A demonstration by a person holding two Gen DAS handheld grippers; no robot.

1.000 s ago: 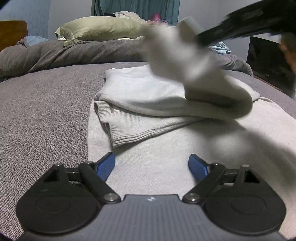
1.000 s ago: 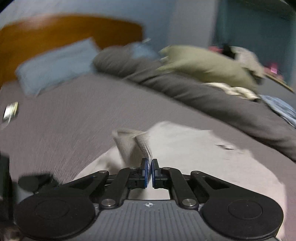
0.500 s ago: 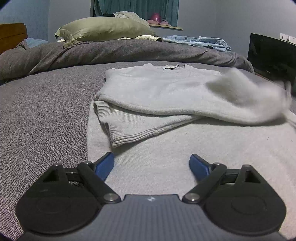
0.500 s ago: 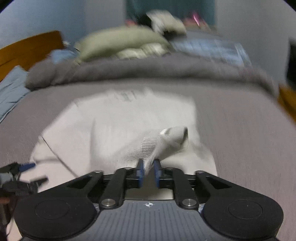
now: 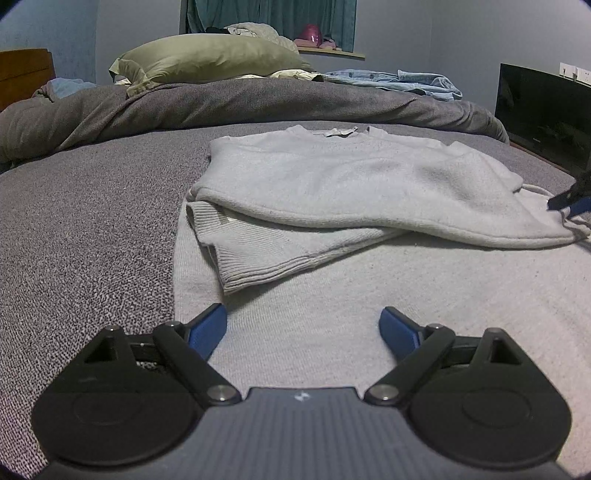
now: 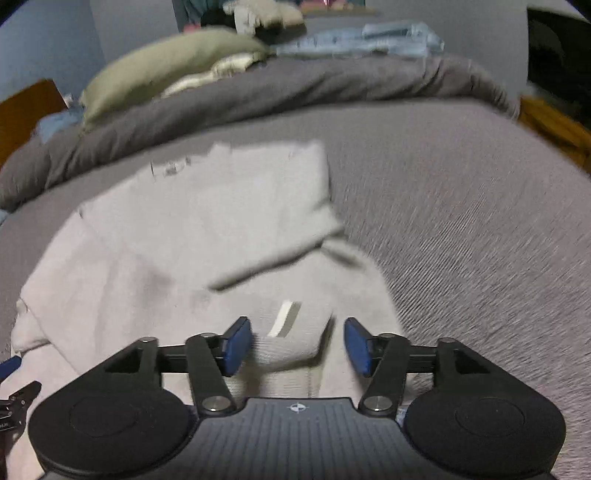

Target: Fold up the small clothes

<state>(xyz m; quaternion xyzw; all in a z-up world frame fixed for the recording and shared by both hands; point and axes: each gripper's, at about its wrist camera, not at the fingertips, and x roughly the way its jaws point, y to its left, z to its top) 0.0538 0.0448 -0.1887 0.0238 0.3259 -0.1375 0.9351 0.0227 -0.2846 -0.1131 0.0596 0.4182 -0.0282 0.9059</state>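
Bedroom, dim light; grey knit bed cover as work surface. Beyond it, a rumpled dark grey duvet, an olive pillow, blue denim clothes, teal curtain, wooden headboard at far left, and a dark screen at far right.

Item: pale grey sweater, lying flat on the bed cover directly ahead of the left hand-held gripper. Neck end farthest away, white label showing at the collar. Both sleeves folded in across the body: one ribbed cuff lies nearest, ahead and slightly left of the left gripper; the other sleeve drapes over it toward the right. Lower body of the sweater spreads under both grippers.

Left hand-held gripper: blue pads wide apart, holding nothing, low over the sweater's lower edge.

Right hand-held gripper: pads apart, nothing clamped; a ribbed cuff end lies between and just beyond them. View motion-blurred. Its tip shows at the right edge of the left wrist view, beside the folded sleeve.
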